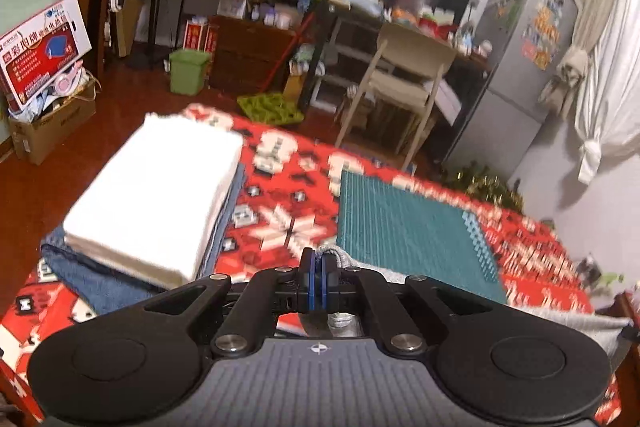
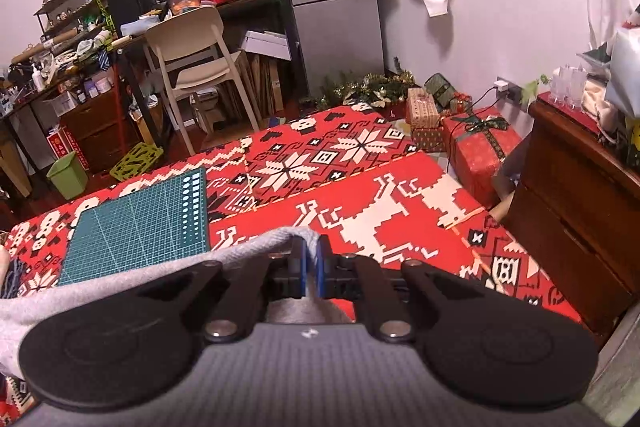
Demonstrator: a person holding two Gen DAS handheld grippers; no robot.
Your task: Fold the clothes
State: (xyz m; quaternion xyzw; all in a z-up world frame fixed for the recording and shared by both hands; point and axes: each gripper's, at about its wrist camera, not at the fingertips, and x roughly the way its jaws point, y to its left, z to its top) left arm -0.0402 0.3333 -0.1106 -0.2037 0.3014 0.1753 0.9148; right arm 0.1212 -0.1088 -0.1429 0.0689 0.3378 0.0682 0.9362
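A grey garment (image 2: pixel 120 275) hangs stretched between both grippers above the red patterned blanket (image 2: pixel 360 195). My left gripper (image 1: pixel 319 263) is shut on one grey edge (image 1: pixel 340 255), which pokes up beside the blue pads. My right gripper (image 2: pixel 311 251) is shut on another edge of the same grey garment, which trails off to the left. More grey cloth (image 1: pixel 568 323) runs to the right in the left wrist view. Most of the garment is hidden under the gripper bodies.
A folded stack lies at the left: white cloth (image 1: pixel 156 195) on top of blue cloth (image 1: pixel 92 279). A green cutting mat (image 1: pixel 408 231) (image 2: pixel 140 227) lies on the blanket. A wooden cabinet (image 2: pixel 576 211) and wrapped gifts (image 2: pixel 476 143) stand at the right; a chair (image 2: pixel 196 67) beyond.
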